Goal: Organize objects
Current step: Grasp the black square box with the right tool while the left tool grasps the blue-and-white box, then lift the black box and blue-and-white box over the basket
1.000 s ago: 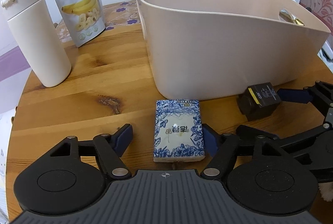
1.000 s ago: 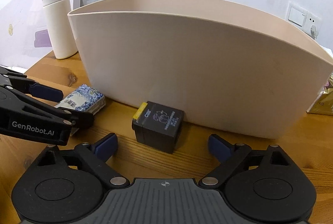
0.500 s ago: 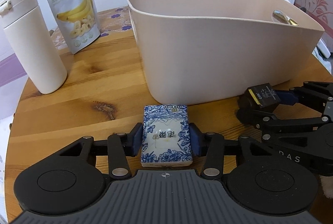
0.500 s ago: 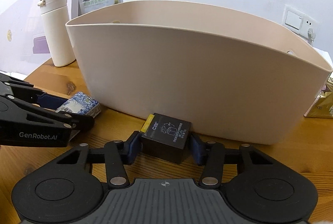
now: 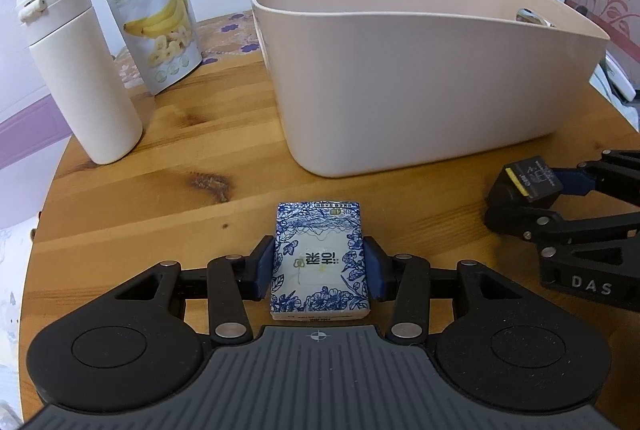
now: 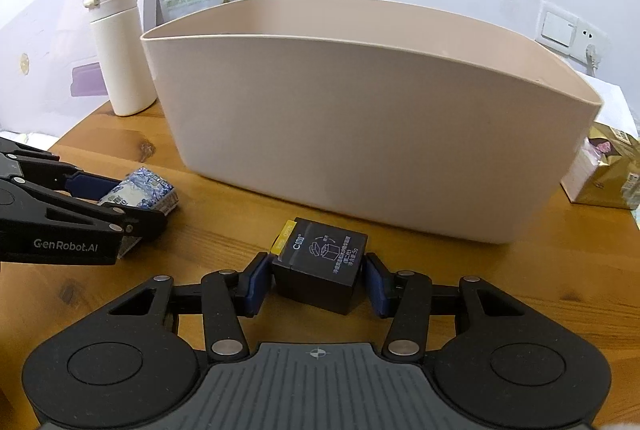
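Tissue pack [image 5: 320, 262] lengthwise toward bin [image 5: 420, 90], clamped in left gripper [image 5: 319, 266]; black box [image 6: 320, 270] clamped in right gripper [image 6: 319, 278].

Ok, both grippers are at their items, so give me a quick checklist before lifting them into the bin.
1. Left gripper jaws against both sides of the blue-and-white floral tissue pack: ok.
2. Right gripper jaws against both sides of the small black box with yellow tab: ok.
3. Grips firm enough to lift: cannot tell.
4. Large beige plastic bin open-topped, just beyond both items: ok.
5. Free room on the bin floor: cannot tell.
6. The two grippers apart from each other: ok.
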`<action>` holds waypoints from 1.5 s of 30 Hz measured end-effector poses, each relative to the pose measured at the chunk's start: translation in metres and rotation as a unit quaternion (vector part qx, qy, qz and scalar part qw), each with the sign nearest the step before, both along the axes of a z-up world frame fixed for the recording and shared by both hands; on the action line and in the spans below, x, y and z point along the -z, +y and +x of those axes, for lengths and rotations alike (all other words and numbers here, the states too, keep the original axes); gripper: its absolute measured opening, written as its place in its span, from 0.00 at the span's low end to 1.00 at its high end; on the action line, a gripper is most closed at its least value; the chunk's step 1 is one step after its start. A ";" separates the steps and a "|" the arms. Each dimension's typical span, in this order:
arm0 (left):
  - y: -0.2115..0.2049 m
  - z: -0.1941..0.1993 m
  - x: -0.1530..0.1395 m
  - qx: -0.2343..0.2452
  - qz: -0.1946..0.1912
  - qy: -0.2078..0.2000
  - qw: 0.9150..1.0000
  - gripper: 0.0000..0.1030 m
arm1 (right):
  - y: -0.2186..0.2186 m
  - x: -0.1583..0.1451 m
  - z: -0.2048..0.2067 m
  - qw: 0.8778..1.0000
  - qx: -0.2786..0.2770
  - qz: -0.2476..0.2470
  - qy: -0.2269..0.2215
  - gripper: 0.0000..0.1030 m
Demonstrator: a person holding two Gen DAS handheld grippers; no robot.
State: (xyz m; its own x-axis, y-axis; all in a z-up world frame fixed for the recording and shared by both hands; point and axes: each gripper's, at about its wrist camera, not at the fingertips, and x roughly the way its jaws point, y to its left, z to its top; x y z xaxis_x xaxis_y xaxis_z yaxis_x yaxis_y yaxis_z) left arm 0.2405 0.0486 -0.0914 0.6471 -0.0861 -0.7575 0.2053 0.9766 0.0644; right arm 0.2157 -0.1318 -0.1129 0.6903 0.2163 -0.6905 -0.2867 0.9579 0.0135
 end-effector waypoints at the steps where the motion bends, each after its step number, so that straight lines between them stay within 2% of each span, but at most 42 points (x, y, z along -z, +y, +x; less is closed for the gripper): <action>1: 0.000 -0.002 0.000 0.000 0.001 0.000 1.000 0.45 | -0.001 -0.002 -0.002 1.000 0.000 0.000 -0.002 0.46; 17: -0.003 -0.037 -0.029 0.000 0.008 -0.032 0.999 0.45 | -0.026 -0.044 -0.037 0.999 0.001 0.008 -0.047 0.46; 28: -0.012 -0.054 -0.082 0.010 0.000 -0.093 0.996 0.45 | -0.052 -0.092 -0.053 0.995 0.002 0.013 -0.103 0.46; 36: -0.019 -0.048 -0.111 0.010 0.000 -0.127 0.992 0.45 | -0.063 -0.121 -0.049 0.990 0.002 0.008 -0.141 0.46; 45: -0.025 -0.027 -0.135 0.013 0.007 -0.158 0.987 0.45 | -0.071 -0.139 -0.032 0.986 0.005 0.002 -0.167 0.46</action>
State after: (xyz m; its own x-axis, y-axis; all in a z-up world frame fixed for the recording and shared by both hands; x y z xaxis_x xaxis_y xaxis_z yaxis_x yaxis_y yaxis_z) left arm 0.2132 0.0234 0.0435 0.8486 -0.0962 -0.5202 0.1971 0.9700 0.1421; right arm 0.1840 -0.2033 0.0258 0.8811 0.2098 -0.4237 -0.2657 0.9610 -0.0765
